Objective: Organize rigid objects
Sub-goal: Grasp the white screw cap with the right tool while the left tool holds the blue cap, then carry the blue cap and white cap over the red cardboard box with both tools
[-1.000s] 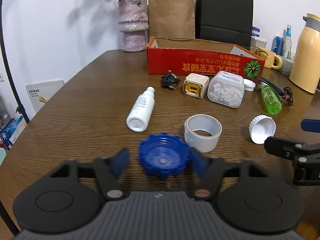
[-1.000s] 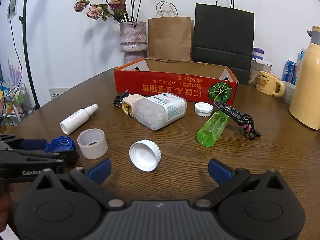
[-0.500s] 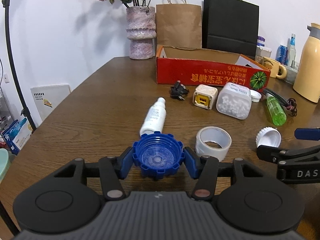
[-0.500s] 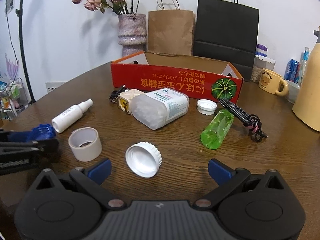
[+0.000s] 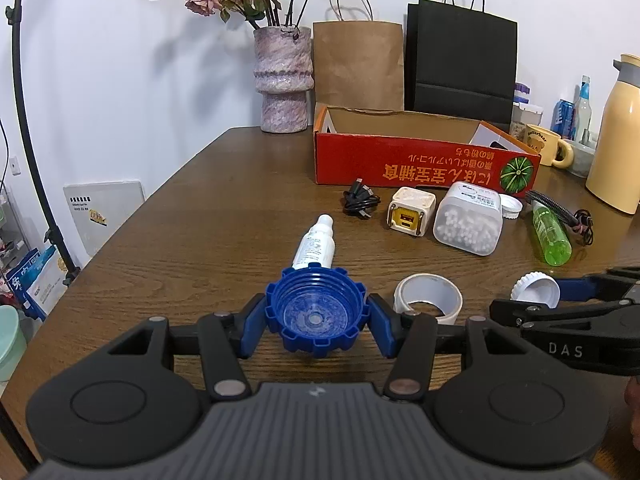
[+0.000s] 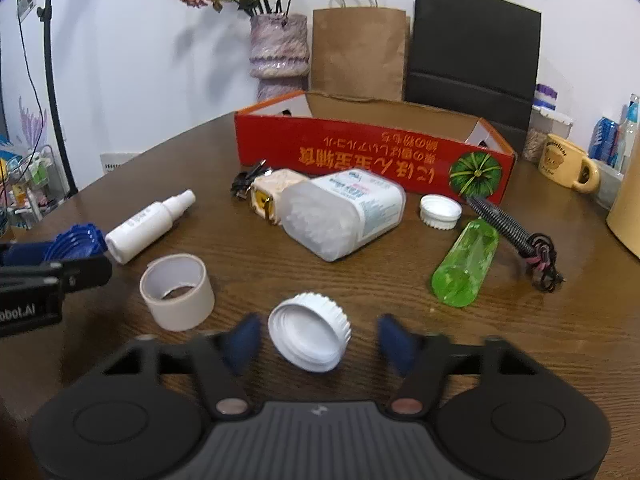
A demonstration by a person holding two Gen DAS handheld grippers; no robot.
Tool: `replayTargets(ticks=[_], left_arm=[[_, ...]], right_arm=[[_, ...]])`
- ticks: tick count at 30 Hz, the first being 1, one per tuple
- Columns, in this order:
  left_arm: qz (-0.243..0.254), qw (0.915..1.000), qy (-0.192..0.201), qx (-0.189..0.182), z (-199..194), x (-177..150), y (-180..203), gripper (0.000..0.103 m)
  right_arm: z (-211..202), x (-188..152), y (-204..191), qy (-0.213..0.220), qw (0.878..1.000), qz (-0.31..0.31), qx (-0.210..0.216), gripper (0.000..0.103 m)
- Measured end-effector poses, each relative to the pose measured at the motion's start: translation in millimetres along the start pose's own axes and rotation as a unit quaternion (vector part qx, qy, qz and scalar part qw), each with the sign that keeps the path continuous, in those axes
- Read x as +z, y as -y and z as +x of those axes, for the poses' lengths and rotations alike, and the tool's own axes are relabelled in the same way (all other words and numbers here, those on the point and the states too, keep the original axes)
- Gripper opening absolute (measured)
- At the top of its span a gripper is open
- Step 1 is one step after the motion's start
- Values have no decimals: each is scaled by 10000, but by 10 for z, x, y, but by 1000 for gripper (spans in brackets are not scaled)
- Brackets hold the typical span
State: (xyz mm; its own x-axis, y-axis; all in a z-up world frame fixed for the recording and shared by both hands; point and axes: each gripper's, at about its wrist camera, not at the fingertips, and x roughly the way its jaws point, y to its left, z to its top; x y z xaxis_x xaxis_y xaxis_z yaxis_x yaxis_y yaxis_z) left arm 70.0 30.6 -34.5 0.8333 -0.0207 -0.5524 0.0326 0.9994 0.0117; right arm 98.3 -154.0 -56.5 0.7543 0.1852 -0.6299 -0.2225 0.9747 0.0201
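The left gripper [image 5: 316,322] is clamped on the blue cap [image 5: 316,316], lifted a little above the table [image 5: 208,216]. The right gripper [image 6: 314,340] has just been closing; its blurred fingers [image 6: 240,342] stand at both sides of the white cap [image 6: 310,332], a gap to each. The red box [image 5: 420,160] looks empty as far as visible. The clear jar [image 6: 340,212] lies on its side, full of white sticks.

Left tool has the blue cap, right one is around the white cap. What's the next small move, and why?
Probably finish closing the right tool. Its jaws have just been closing, blurred, and gaps still show on both sides of the white cap on the table. The left tool already clamps the blue cap, so it can wait.
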Motion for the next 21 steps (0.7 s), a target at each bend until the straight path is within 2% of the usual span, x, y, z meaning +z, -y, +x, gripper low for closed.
replayTargets(ticks=[1, 2, 13, 21], left_arm=[[1, 10000, 5, -4, -2, 3, 1, 55], [3, 10000, 11, -13, -4, 6, 2, 55], [2, 9999, 108, -25, -34, 87, 24, 55], [81, 9996, 277, -81, -64, 239, 103, 55]], right_arm=[[-5, 2, -3, 11, 10000, -13, 2, 42], [-10, 2, -8, 22, 10000, -29, -3, 40], [-90, 4, 1, 150, 9998, -15, 126, 40], [-200, 104, 61, 414, 9991, 29, 88, 40]])
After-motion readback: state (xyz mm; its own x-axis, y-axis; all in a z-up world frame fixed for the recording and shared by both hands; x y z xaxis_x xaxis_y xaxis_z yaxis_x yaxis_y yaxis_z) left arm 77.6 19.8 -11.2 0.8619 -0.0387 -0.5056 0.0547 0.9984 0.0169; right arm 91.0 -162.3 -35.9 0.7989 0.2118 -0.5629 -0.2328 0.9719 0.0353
